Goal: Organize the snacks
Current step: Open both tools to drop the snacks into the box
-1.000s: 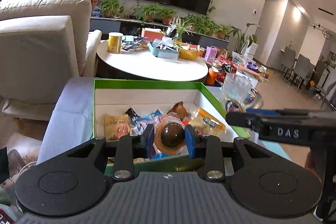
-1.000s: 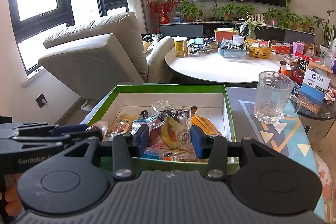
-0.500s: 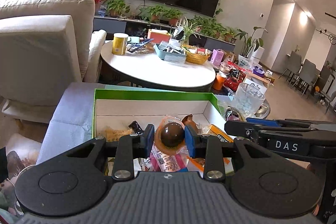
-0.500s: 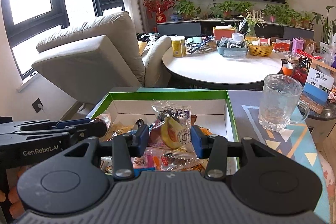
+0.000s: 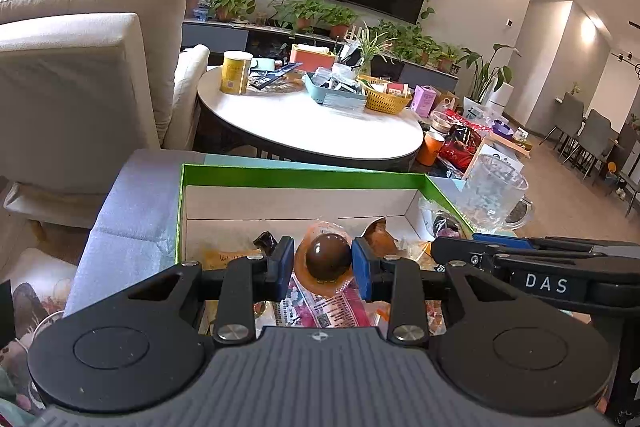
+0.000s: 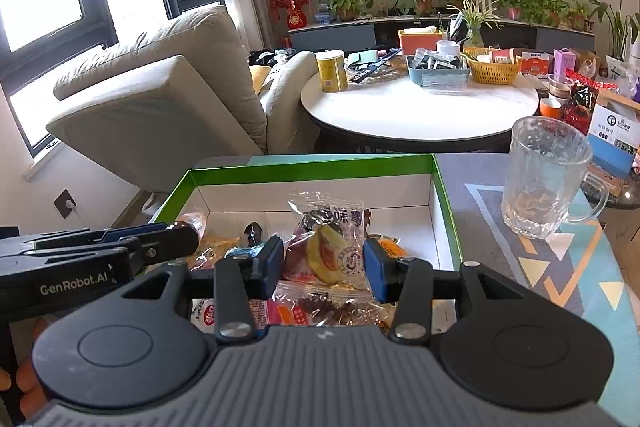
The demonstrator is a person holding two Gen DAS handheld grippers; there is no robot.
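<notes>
1. Round brown snack [image 5: 328, 261] in an orange wrapper, clamped between the pads of the left gripper [image 5: 322, 263], held over the green-rimmed box [image 5: 300, 178].
2. Clear snack packet [image 6: 326, 243], clamped in the right gripper [image 6: 324, 265], also above the box; long axis roughly vertical, crimped top edge upward and away from the camera.
3. Brown snack is a ball; no clear long axis, its wrapper flares around it.
4. Judgement: lift both clear of the loose snack pile [image 6: 320, 309] before travelling; keep the grip firm, as film wrappers slip.
5. Glass mug [image 6: 544, 179] stands just right of the box; swing wide.
</notes>
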